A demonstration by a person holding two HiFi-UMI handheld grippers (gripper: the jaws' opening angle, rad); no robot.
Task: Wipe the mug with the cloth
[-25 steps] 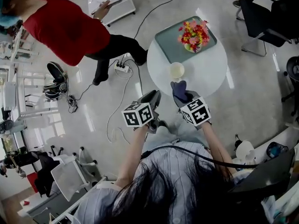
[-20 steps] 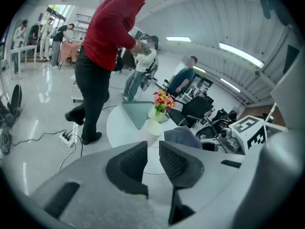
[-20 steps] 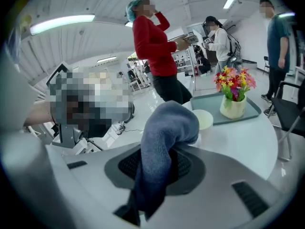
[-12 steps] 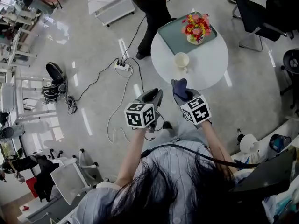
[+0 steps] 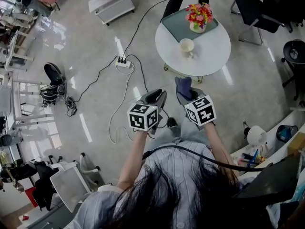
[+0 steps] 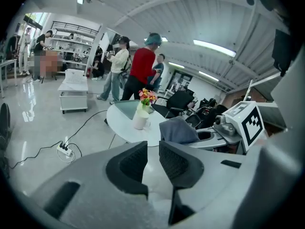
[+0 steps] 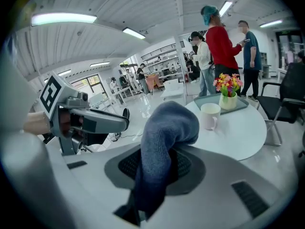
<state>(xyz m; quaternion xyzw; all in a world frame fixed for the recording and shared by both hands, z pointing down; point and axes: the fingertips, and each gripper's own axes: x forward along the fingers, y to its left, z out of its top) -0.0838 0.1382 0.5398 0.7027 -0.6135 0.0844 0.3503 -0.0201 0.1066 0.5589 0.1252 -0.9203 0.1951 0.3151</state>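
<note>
I read the right gripper [image 7: 155,168] as pinching the cloth [image 7: 164,132]: its jaws are pressed onto the blue-grey fabric, which rises from between them and folds over in a rounded hump at the far end. In the head view the same cloth [image 5: 182,86] projects from the right gripper [image 5: 186,95], which is held in the air on the near side of the round white table [image 5: 212,56], not over it. The left gripper [image 6: 152,159] has its jaws slightly apart, with a narrow gap and nothing between them; in the head view the left gripper [image 5: 155,100] is just left of the right one, at about the same height and apart from it. The mug [image 5: 186,46], cream white, stands upright on the table near its middle, well apart from both grippers and untouched by the cloth. On the far side of the mug a grey-green tray [image 5: 174,25] carries a vase of flowers [image 5: 199,14]. A power strip [image 5: 123,62] with cables lies on the floor left of the table.
</note>
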